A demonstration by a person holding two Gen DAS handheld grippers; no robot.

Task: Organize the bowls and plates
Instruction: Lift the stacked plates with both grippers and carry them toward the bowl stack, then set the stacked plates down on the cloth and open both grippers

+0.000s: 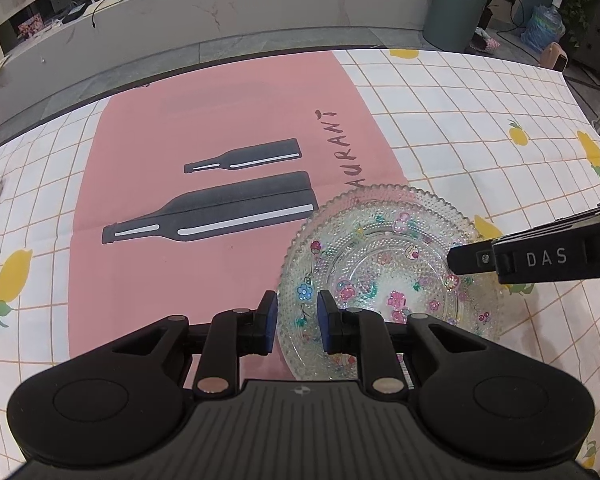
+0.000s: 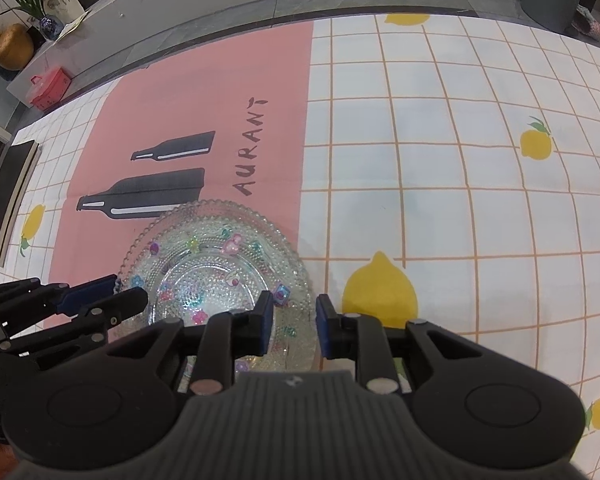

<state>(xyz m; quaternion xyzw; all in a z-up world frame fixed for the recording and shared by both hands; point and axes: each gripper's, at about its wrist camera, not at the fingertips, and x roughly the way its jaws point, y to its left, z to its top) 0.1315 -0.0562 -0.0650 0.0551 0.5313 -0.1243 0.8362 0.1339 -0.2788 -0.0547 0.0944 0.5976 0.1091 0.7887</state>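
Glass plate (image 1: 384, 264) sits flat on the tablecloth (image 1: 480, 112), half on the pink placemat (image 1: 220, 120), directly under both grippers.

Left gripper (image 1: 297, 322): jaws straddle the plate's near-left rim, a gap visible each side, pads not pressing.

Right gripper (image 2: 293, 326): same on the opposite rim, jaws slightly apart, rim edge between them, nothing clamped as far as I can tell; fisheye makes contact hard to judge.

Handling, my read: pressed glass, stiff, brittle, moderately heavy, beaded surface slick under the pads. Take it by the scalloped rim, opposite sides, pads square across the edge. Lift level; a tilt could let it slide out.
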